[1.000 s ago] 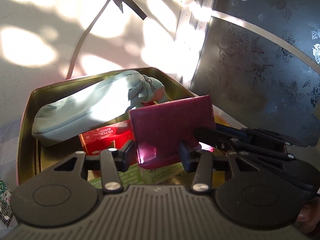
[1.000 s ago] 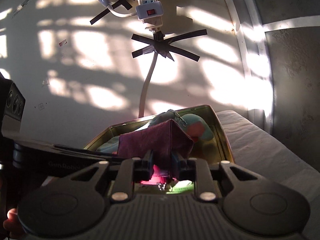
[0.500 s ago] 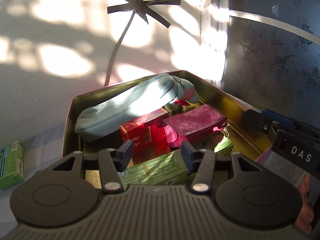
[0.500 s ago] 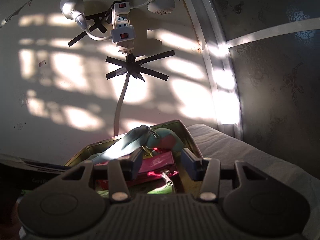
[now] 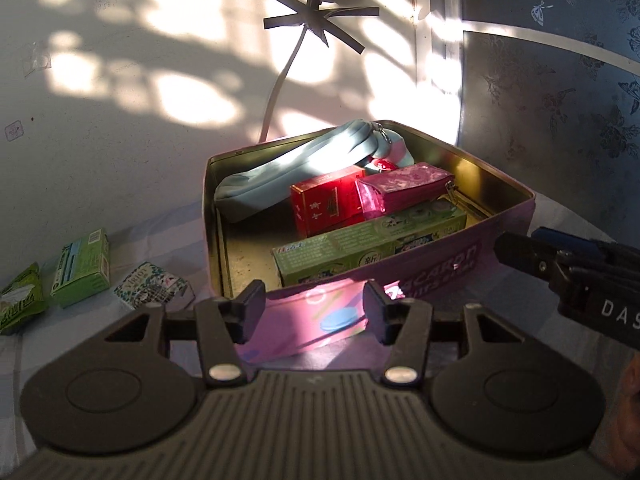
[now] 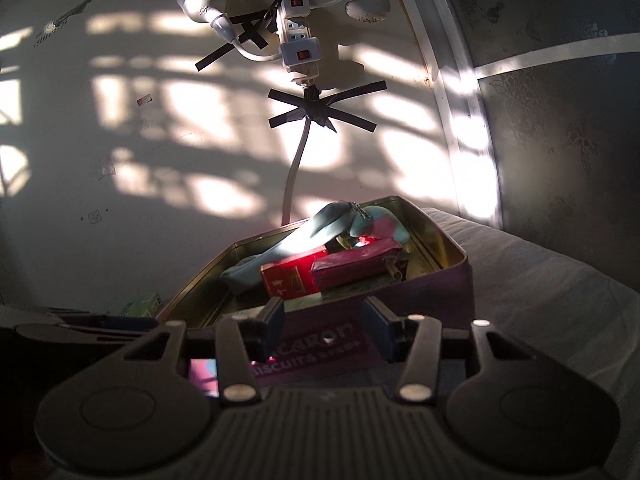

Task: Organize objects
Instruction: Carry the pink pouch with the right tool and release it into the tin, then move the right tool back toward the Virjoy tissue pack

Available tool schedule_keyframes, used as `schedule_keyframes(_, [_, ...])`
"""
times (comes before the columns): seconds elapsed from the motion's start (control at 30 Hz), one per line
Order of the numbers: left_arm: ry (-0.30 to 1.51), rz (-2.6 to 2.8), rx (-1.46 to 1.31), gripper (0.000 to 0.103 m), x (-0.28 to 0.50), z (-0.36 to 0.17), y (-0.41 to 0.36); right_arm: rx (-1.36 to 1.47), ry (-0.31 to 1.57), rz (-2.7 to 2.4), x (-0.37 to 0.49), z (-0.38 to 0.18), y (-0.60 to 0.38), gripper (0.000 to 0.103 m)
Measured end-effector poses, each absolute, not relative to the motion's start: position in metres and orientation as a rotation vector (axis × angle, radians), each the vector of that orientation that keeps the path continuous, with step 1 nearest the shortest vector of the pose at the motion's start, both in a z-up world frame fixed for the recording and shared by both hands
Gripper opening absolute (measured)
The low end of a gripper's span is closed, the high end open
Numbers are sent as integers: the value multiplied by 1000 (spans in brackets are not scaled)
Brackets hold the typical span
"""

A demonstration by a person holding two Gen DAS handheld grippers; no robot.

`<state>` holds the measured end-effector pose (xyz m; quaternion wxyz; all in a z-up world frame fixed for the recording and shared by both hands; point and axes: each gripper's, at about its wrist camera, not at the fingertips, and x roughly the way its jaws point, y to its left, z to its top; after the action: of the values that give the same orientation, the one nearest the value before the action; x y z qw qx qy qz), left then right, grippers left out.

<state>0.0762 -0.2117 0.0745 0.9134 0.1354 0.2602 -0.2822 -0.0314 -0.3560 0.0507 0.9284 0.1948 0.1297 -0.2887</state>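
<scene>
An open tin with a purple side stands on the bed. In it lie a light blue pencil case, a red box, a magenta pouch and a long green box. My left gripper hovers in front of the tin, its jaws opening, holding nothing; a pink lid lies flat beneath them. My right gripper is open and empty before the tin. It faces the pouch and red box, and shows at the right of the left wrist view.
Left of the tin, a green box, a floral box and a green packet lie on the sheet. A wall with a taped cable and power strip rises right behind the tin. A dark patterned panel stands at right.
The magenta pouch, held up over the tin a second ago, now lies inside it. Both grippers have opened and drawn back from the tin.
</scene>
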Motion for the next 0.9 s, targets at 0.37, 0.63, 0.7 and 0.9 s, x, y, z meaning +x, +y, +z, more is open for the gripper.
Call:
schedule_keyframes(0.37, [561, -443, 260, 58, 79, 47, -149, 384, 376, -506, -9, 40, -313, 45])
schedule_keyframes(0.63, [582, -364, 225, 59, 92, 34, -112, 348, 434, -452, 16, 38, -289, 45])
schedule_keyframes(0.7, [583, -348, 222, 59, 96, 32, -105, 348, 445, -442, 21, 36, -285, 45])
schedule_keyframes(0.9, [585, -313, 208, 62, 104, 28, -86, 324, 477, -416, 38, 34, -273, 45])
